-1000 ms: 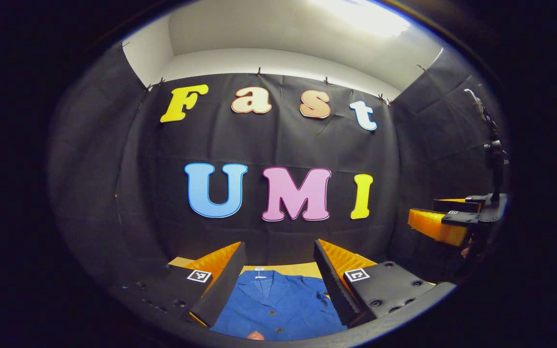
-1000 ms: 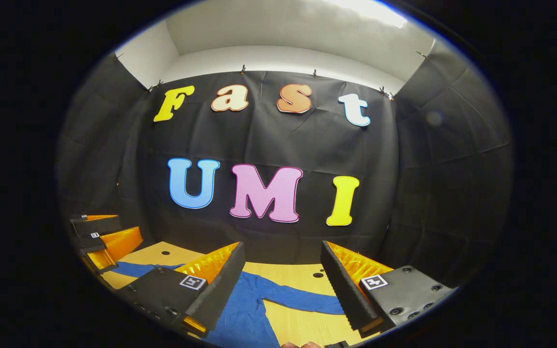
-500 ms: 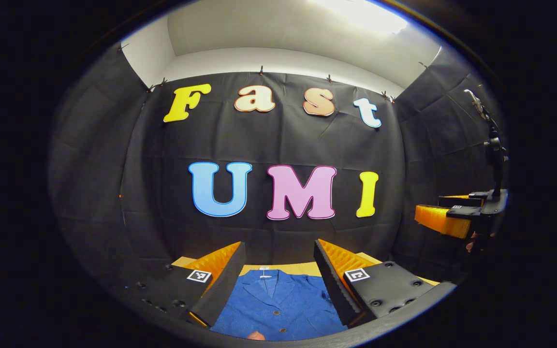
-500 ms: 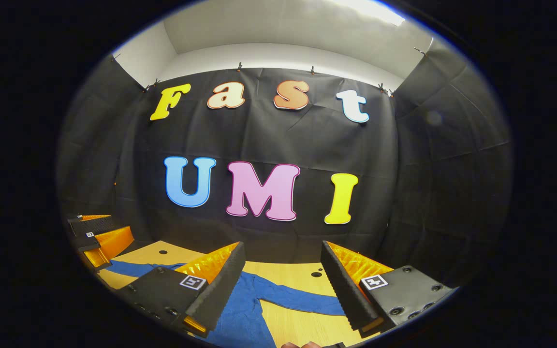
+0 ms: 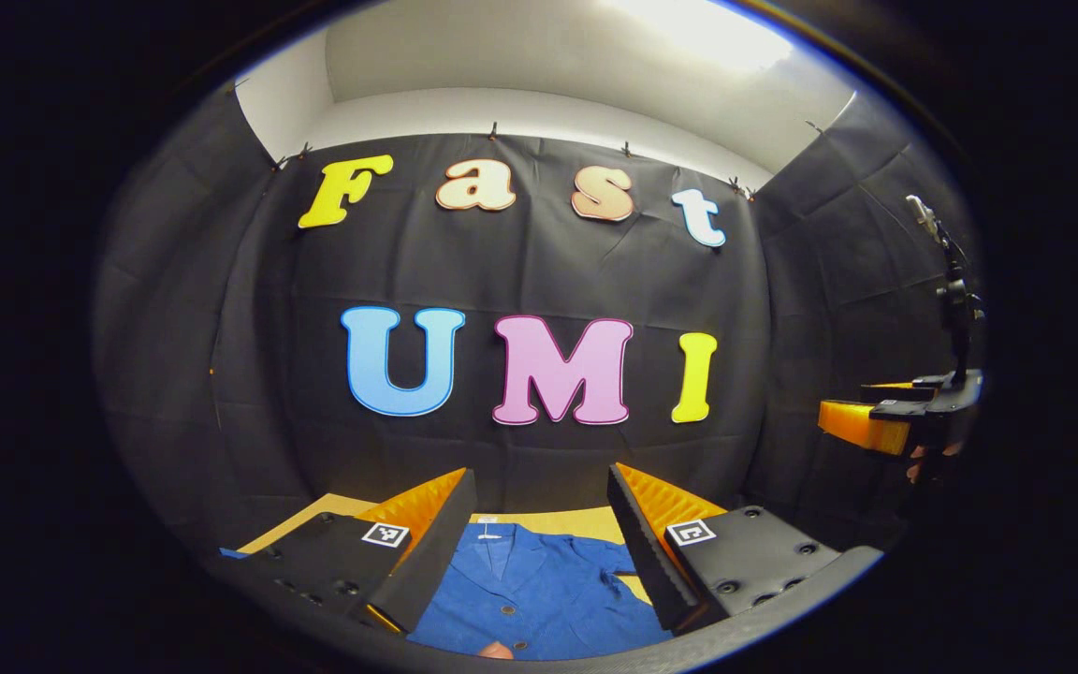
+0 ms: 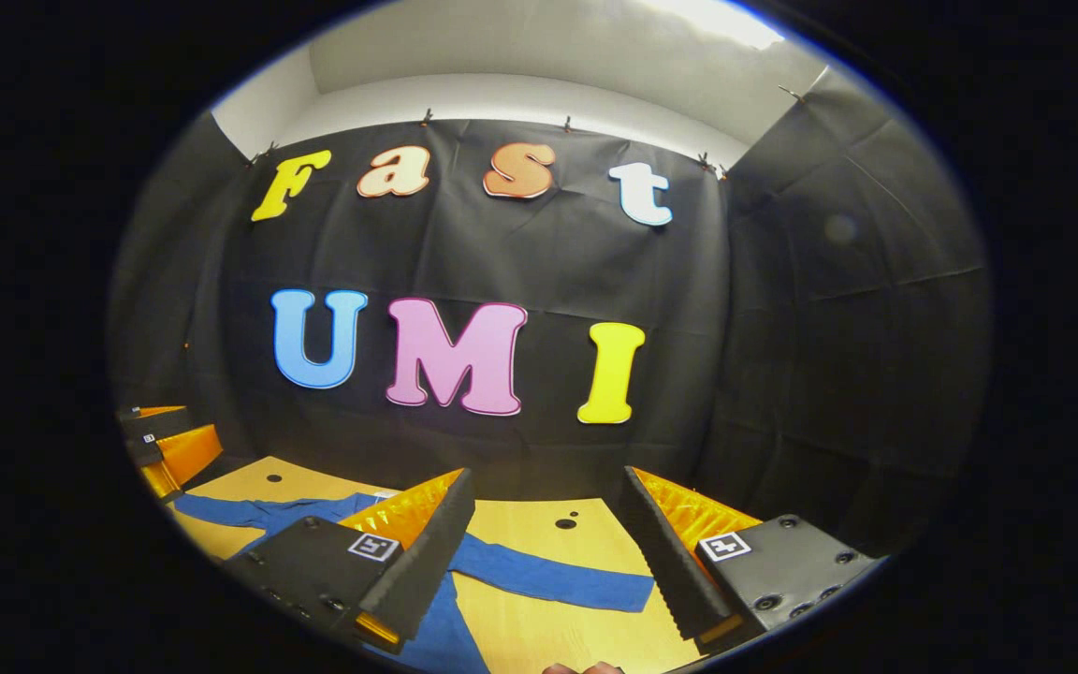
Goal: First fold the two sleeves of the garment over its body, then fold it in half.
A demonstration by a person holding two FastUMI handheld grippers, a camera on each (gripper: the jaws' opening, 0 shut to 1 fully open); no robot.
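Observation:
A blue buttoned jacket (image 5: 539, 594) lies flat on the wooden table (image 5: 548, 520), collar toward the back wall. My left gripper (image 5: 539, 473) hovers above its chest, open, with nothing between the fingers. In the right gripper view one blue sleeve (image 6: 548, 580) stretches out sideways across the table (image 6: 520, 520), and the other sleeve (image 6: 240, 510) reaches left. My right gripper (image 6: 548, 473) hangs open over the stretched sleeve without touching it. Each gripper also shows in the other's view: the right gripper (image 5: 862, 421) at the far right, the left gripper (image 6: 160, 440) at the far left.
Black cloth walls close the booth at the back and sides. The tabletop has small round holes (image 6: 565, 522). A stand with a clamp (image 5: 955, 300) rises at the right. A person's fingertip (image 5: 495, 649) shows at the bottom edge.
The right gripper has swung to the right, so more of the stretched sleeve and table show. The left gripper has shifted slightly. Both stay open and the jacket has not moved.

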